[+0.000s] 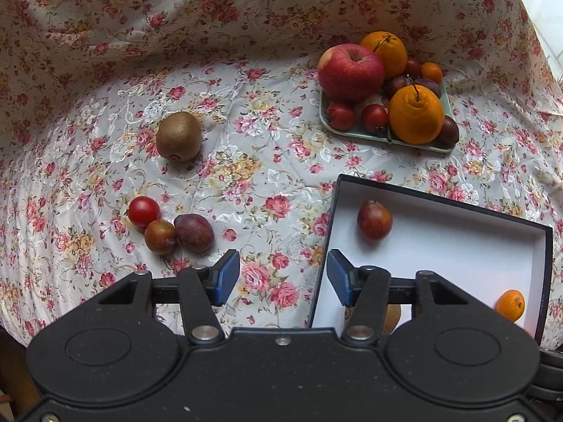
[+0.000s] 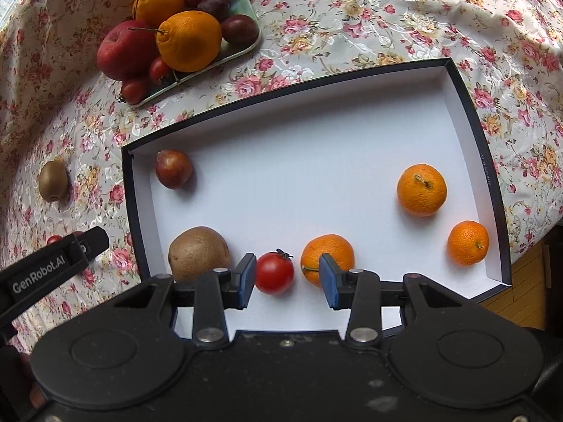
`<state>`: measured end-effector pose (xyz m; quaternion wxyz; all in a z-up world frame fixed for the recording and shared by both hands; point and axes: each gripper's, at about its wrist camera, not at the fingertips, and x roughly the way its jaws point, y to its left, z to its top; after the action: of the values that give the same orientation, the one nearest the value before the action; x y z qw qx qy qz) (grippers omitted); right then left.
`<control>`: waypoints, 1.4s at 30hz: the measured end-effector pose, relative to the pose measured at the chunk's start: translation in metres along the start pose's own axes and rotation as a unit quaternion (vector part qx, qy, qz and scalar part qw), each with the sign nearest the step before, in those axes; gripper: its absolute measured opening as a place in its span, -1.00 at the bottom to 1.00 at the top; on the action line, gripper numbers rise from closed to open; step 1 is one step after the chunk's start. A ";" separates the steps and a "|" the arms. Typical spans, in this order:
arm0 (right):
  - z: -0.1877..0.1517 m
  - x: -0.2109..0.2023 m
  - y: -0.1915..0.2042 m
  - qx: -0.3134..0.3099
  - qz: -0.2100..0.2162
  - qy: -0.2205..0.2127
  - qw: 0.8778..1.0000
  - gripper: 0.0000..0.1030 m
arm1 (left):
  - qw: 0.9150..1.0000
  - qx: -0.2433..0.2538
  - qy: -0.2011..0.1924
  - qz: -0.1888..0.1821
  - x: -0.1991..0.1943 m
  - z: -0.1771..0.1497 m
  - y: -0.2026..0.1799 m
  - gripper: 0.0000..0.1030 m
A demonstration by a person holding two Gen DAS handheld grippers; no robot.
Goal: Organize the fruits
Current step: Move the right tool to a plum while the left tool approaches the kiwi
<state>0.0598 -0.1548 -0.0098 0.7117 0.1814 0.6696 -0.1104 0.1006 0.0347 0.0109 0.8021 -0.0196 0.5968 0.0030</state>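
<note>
While both grippers hang empty, left gripper (image 1: 283, 277) gapes over the cloth (image 1: 246, 176) beside the box (image 2: 468, 116); right gripper (image 2: 286, 276) gapes above the boxed tomato (image 2: 274, 272), not gripping it.

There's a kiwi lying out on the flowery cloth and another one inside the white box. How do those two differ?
The kiwi on the cloth sits alone on the floral tablecloth, left of the box; the kiwi in the box rests on the white floor in the near left corner of the box, near a cherry tomato. The one on the cloth looks darker and greener, the boxed one paler tan. Both are fuzzy brown ovals, and neither is held.
</note>
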 end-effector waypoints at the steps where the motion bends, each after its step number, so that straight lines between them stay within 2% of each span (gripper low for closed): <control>1: 0.000 0.001 0.006 -0.008 0.002 -0.003 1.000 -0.18 | 1.000 -0.006 -0.001 0.000 -0.001 0.002 0.006 0.18; 7: -0.002 0.006 0.036 -0.064 -0.012 -0.038 0.997 -0.19 | 0.999 -0.033 0.005 -0.001 0.000 0.018 0.037 0.17; 14: 0.002 0.002 0.065 -0.100 0.031 -0.058 0.993 -0.19 | 0.997 -0.074 0.002 0.018 0.008 0.033 0.064 0.17; 22: 0.002 -0.007 0.099 -0.123 0.090 -0.065 0.986 -0.19 | 0.997 -0.073 -0.004 0.024 0.008 0.034 0.078 0.17; 32: -0.014 -0.015 0.109 -0.136 0.051 -0.094 0.985 -0.20 | 0.996 -0.084 -0.016 -0.007 -0.010 0.032 0.096 0.17; 37: -0.018 -0.020 0.118 -0.148 0.049 -0.116 0.981 -0.20 | 0.997 -0.076 -0.025 0.011 -0.013 0.032 0.100 0.17; 42: -0.023 -0.019 0.132 -0.171 0.047 -0.129 0.976 -0.20 | 0.997 -0.079 -0.025 0.010 -0.014 0.035 0.120 0.17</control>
<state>0.0897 -0.0274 0.0227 0.8170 0.0728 0.5717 0.0168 0.1264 0.1562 0.0305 0.8125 -0.0769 0.5749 0.0584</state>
